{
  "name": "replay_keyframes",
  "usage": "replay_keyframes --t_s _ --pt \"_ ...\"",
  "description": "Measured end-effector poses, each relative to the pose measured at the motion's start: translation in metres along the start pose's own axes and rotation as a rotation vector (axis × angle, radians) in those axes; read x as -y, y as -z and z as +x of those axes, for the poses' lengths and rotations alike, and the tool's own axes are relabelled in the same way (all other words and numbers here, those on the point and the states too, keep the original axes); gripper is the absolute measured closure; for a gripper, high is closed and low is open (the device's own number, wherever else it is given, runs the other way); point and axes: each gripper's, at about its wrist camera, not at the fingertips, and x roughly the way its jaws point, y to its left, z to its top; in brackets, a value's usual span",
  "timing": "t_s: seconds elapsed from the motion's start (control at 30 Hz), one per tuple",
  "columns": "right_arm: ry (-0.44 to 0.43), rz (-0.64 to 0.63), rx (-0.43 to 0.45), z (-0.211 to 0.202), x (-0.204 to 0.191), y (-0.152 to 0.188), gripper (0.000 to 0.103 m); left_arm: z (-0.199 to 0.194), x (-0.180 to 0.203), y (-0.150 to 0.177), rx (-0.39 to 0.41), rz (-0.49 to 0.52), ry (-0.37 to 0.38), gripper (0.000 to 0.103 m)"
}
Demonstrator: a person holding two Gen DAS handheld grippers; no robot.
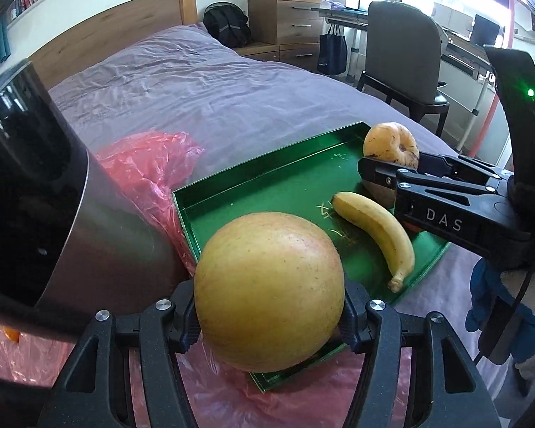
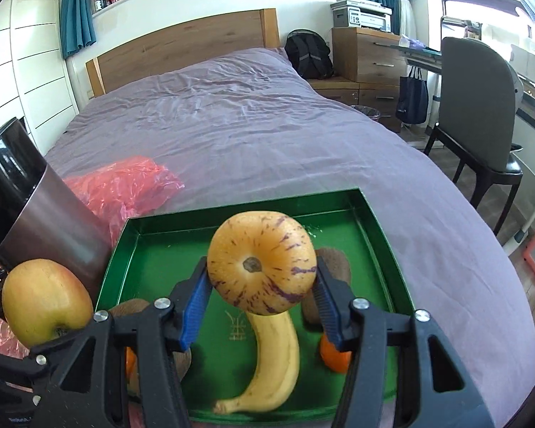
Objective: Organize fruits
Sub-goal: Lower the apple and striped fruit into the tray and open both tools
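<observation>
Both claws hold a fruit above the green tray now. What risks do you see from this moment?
1. The left claw grips the big round apple only at its sides; it may slip out.
2. The right claw holds the striped yellow fruit over the banana; a drop could bruise both.
3. The green tray lies on a soft bed and partly on a red plastic bag, so it might tilt.

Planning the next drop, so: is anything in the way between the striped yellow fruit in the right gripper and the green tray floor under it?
Yes. The striped yellow fruit, clamped in the right gripper, hangs over the banana lying on the green tray. Bare green floor shows ahead, toward the tray's far wall.
</observation>
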Motion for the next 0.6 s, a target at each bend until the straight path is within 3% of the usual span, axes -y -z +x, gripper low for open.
replay_keyframes --t_s 0.3,0.6 --pt "-0.007 -0.023 -0.071 0.065 -0.005 -0.015 0.061 0.052 -0.006 -0.010 -0.027 -0.021 -0.023 0.047" --pt "-0.043 -0.068 -0.097 0.084 -0.002 -0.013 0.061 0.068 -0.014 -0.019 0.008 -0.041 -0.040 0.047"
